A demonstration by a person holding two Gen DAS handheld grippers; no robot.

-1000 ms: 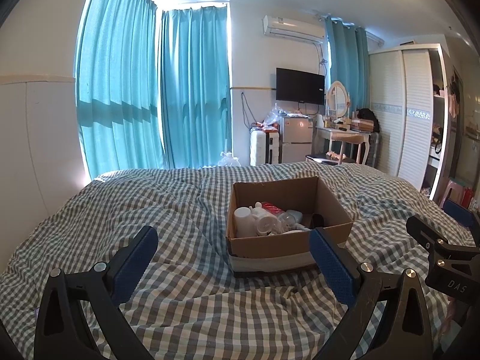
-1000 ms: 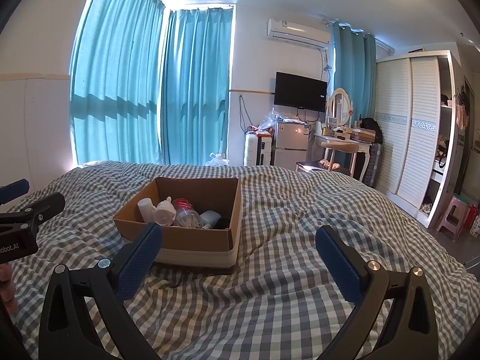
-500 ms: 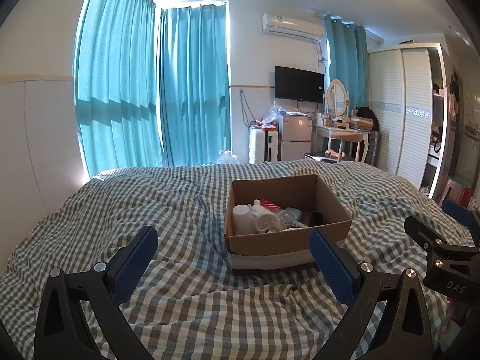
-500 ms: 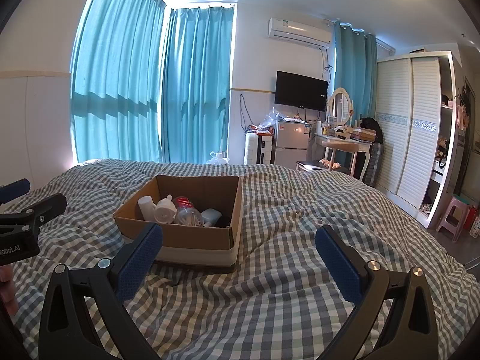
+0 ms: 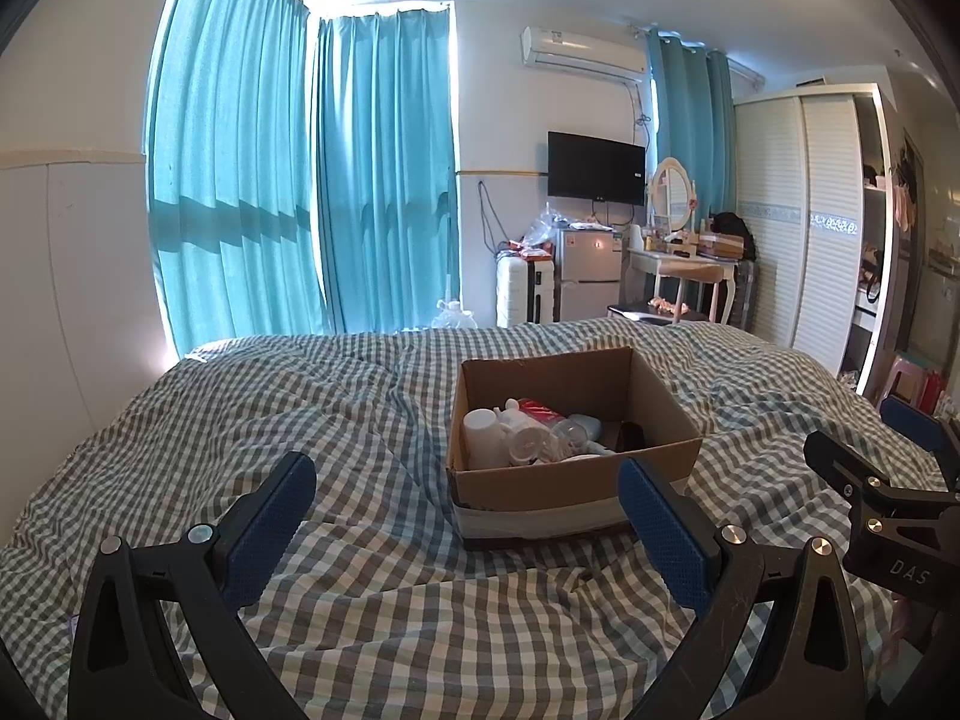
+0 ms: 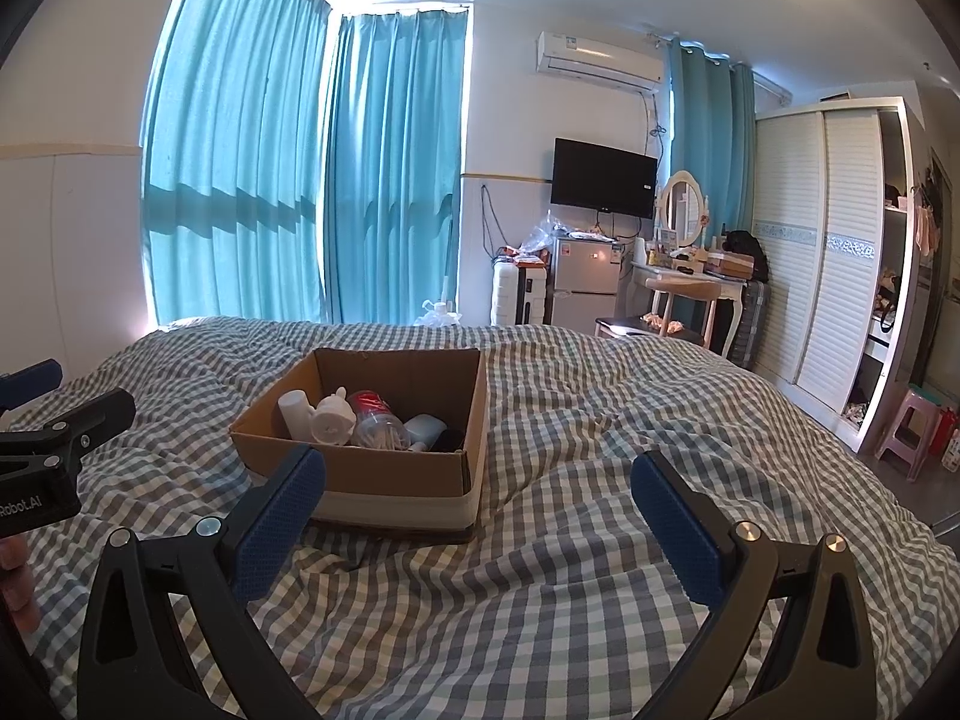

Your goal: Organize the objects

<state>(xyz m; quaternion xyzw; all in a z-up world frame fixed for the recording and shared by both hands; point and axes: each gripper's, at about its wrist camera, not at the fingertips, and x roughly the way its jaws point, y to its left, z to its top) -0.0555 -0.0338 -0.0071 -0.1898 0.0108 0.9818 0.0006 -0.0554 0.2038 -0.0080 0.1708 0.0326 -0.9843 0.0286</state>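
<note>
Sitting on the bed (image 5: 360,630) near its middle, the cardboard box (image 5: 570,483) holds a jumble of small containers: a white bottle (image 5: 480,441), a white jar with a round lid (image 5: 528,443), a clear bottle with a red label (image 6: 378,417), a pale blue item (image 6: 425,426) and something dark (image 6: 450,438) in the corner. Judged light, hollow plastic; smooth rounded walls likely slippery under the pads, so take each across its body or at the neck, not by the cap. Clear bottle may dent if squeezed hard. Box walls thin and bendable, and the checked cover beneath is soft and creased, so the box could tilt or slide if pushed. Left hand-held gripper (image 5: 468,516): jaws spread wide, nothing between them, hovering short of the box's near wall. Right hand-held gripper (image 6: 477,501): also wide and empty, with the box ahead and to its left. Left view looks in over the near wall; the dark item is mostly hidden there and the clear bottle half buried. Right view sees the box obliquely, separating the containers better and showing the box's taped right side. Each view catches the other gripper at its edge, plus fingertips (image 6: 15,591) in the right view
</note>
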